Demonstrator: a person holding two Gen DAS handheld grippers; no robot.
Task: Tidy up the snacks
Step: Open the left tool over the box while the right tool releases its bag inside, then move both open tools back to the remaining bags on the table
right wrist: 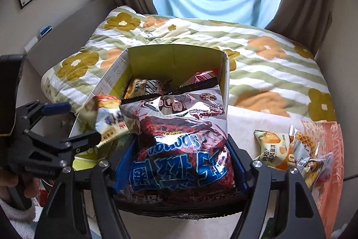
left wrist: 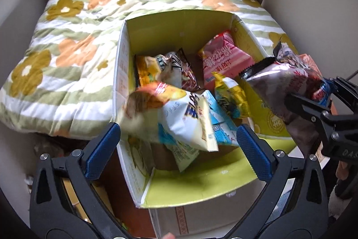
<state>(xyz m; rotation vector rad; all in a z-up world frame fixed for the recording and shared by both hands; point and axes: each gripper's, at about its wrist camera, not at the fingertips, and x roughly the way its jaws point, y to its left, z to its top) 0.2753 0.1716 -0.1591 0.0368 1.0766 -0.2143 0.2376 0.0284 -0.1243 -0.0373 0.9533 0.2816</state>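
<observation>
A green-lined cardboard box (left wrist: 179,24) stands open on a floral quilt and holds several snack bags, among them a pink bag (left wrist: 223,57) and a yellow-brown bag (left wrist: 165,68). A white and blue snack bag (left wrist: 188,120), blurred, is in the air just above the box, between my left gripper's open fingers (left wrist: 103,149). My left gripper (left wrist: 179,149) is open and empty; it also shows in the right wrist view (right wrist: 73,122). My right gripper (right wrist: 179,162) is shut on a large dark red chocolate crunch bag (right wrist: 179,138) at the box's right edge (left wrist: 288,77).
The box (right wrist: 176,55) rests on a green-striped floral quilt (left wrist: 62,59). Several small snack packs (right wrist: 290,149) lie on a pink cloth (right wrist: 322,149) right of the box. Brown curtains and a light blue sheet hang behind. A plain cardboard box (left wrist: 201,216) sits below the front flap.
</observation>
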